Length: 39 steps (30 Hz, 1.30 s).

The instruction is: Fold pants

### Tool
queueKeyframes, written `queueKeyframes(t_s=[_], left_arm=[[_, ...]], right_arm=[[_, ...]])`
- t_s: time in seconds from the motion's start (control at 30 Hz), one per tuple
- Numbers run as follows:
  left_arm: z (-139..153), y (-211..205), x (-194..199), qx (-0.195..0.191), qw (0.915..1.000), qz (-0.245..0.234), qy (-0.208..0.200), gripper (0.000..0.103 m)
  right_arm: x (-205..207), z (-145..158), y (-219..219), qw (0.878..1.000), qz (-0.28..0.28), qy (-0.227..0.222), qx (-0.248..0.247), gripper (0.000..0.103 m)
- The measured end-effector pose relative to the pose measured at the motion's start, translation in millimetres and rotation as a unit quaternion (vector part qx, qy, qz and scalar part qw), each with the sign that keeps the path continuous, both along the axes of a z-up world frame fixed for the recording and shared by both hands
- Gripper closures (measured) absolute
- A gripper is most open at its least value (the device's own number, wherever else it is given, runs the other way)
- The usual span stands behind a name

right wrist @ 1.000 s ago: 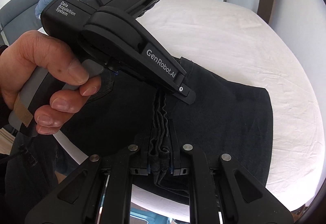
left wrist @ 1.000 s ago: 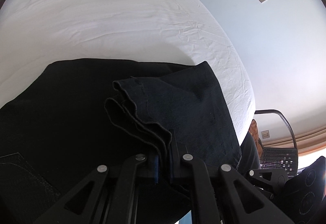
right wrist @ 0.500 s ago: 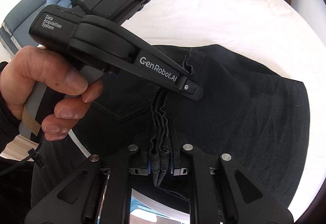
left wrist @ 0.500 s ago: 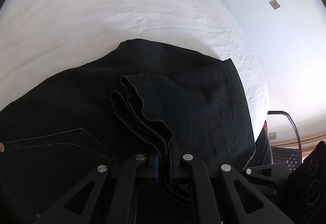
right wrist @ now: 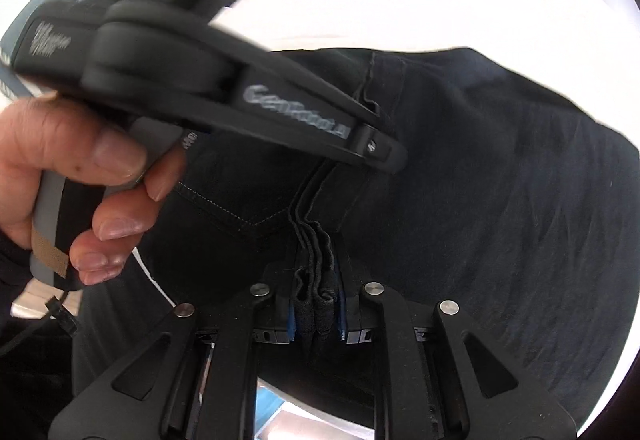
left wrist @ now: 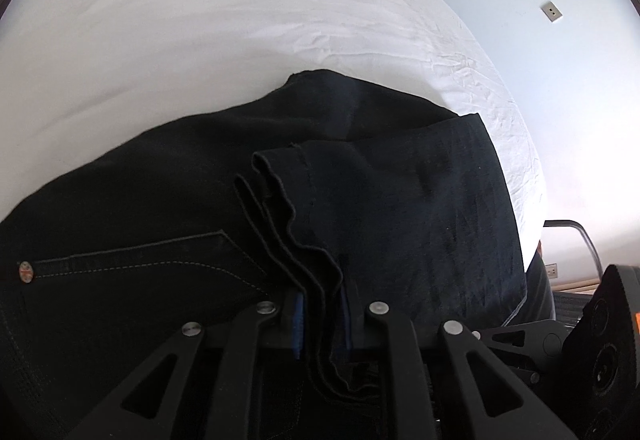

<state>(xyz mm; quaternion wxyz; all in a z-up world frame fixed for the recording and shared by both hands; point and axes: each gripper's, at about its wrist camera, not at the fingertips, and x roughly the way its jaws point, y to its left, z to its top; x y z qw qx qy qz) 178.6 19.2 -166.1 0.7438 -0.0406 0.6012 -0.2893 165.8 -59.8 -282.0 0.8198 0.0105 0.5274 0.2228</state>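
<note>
The left hand-held gripper (left wrist: pixel 322 314) has just been easing apart, with the stacked hem edges of the pants (left wrist: pixel 400 208) between its blue pads, which look slack around them. The right hand-held gripper (right wrist: pixel 316 314) has likewise been loosening, the bunched hems filling its gap. Beyond, the dark pants lie folded on the white bed (left wrist: pixel 200 20). A hand (right wrist: pixel 60 168) holds the left tool.

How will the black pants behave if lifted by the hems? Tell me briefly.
Probably floppy: the pants drape in soft waves at the stacked hems. Likely fairly heavy, thick denim-like cloth. Unlikely to slip; the weave looks rough.
</note>
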Motion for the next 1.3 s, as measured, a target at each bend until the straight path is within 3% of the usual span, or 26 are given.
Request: queueKeyframes(t_s=[0.03, 0.1, 0.13, 0.27, 0.47, 0.57, 0.7, 0.73, 0.87, 0.93, 1.03, 1.17, 1.3], left_arm=[[3.9, -1.3, -2.6, 0.011, 0.9999, 0.003, -0.012, 0.075], [12.7, 3.5, -5.8, 0.028, 0.9988, 0.02, -0.036, 0.043], [16.2, 7.1, -7.3, 0.036, 0.9978, 0.03, -0.048, 0.037], [31.4, 30.6, -8.9, 0.075, 0.9916, 0.068, -0.08, 0.034], [62.8, 10.4, -34.0, 0.055, 0.9831, 0.077, -0.157, 0.034], [50.0, -21.8, -47.6, 0.08, 0.9813, 0.043, -0.169, 0.034], [7.5, -39.8, -53.2, 0.112, 0.985, 0.039, -0.125, 0.034], [4.2, -39.3, -56.2, 0.113, 0.9831, 0.044, -0.137, 0.034], [0.9, -45.8, -63.1, 0.129, 0.9804, 0.033, -0.145, 0.02], [-3.7, -47.9, -61.8, 0.134, 0.981, 0.04, -0.135, 0.01], [-10.5, -35.2, -58.2, 0.11, 0.9852, 0.066, -0.114, 0.004], [-9.3, -33.8, -58.6, 0.12, 0.9838, 0.063, -0.118, 0.004], [-9.5, -27.4, -59.0, 0.112, 0.9838, 0.07, -0.122, 0.004]], right_arm=[[-0.6, 0.3, -4.3, 1.0, 0.0, 0.01, 0.014, 0.076], [-6.0, 2.4, -14.0, 0.998, 0.008, 0.031, 0.05, 0.038], [-10.1, 5.8, -21.9, 0.997, 0.009, 0.037, 0.069, 0.019], [-37.7, 27.6, -53.7, 0.99, 0.023, 0.032, 0.138, 0.019], [-16.0, 59.4, -154.7, 0.965, -0.024, 0.012, 0.261, 0.02], [27.8, 52.6, -204.7, 0.945, -0.056, 0.043, 0.318, 0.031], [74.6, 36.3, -256.0, 0.927, -0.087, 0.067, 0.359, 0.031], [85.2, 29.7, -263.8, 0.927, -0.095, 0.072, 0.356, 0.031], [136.2, 0.4, -287.5, 0.919, -0.117, 0.112, 0.359, 0.031], [142.7, -22.3, -292.1, 0.915, -0.128, 0.135, 0.358, 0.043], [120.3, -46.0, -290.8, 0.907, -0.129, 0.133, 0.379, 0.045], [52.7, -52.9, -236.6, 0.921, -0.075, 0.147, 0.354, 0.045], [-9.3, -55.2, -238.4, 0.919, -0.064, 0.134, 0.365, 0.045]])
